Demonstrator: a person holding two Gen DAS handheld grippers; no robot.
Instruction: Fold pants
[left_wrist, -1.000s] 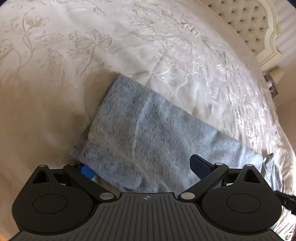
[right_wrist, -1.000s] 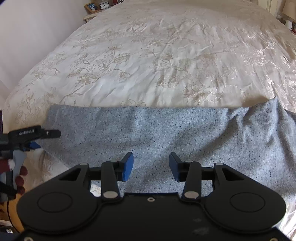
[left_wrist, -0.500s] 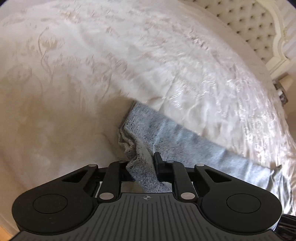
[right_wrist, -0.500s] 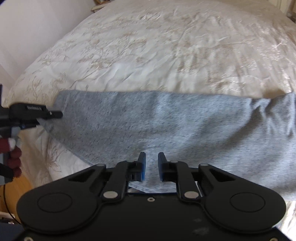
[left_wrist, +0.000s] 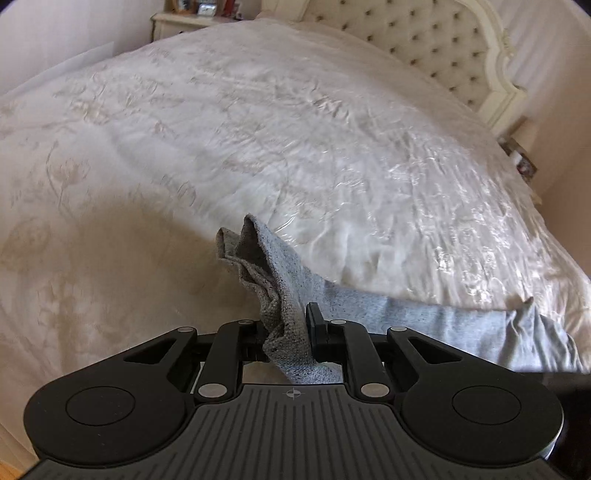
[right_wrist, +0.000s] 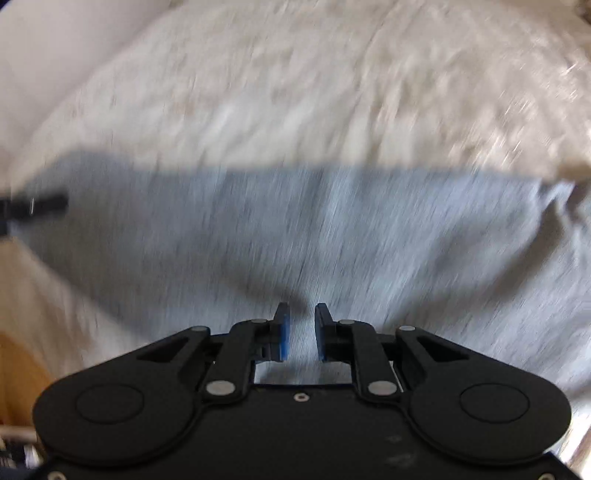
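Cream bedspread (left_wrist: 332, 140), one grey pants (left_wrist: 388, 306), both jaws clamped on its fabric

No readable text in either view.

The only mark is a small round crosshair emblem (left_wrist: 293, 394) moulded into the ribbed dark grey plastic body of the left gripper (left_wrist: 286, 330), centred just behind its fingers; it carries no letters or digits. In the blurred right wrist view, a faint pale smear sits on the black bar at the left edge (right_wrist: 33, 205), too smeared to read. The framed items on the cream bedside table (left_wrist: 192, 14) are too small to make out.
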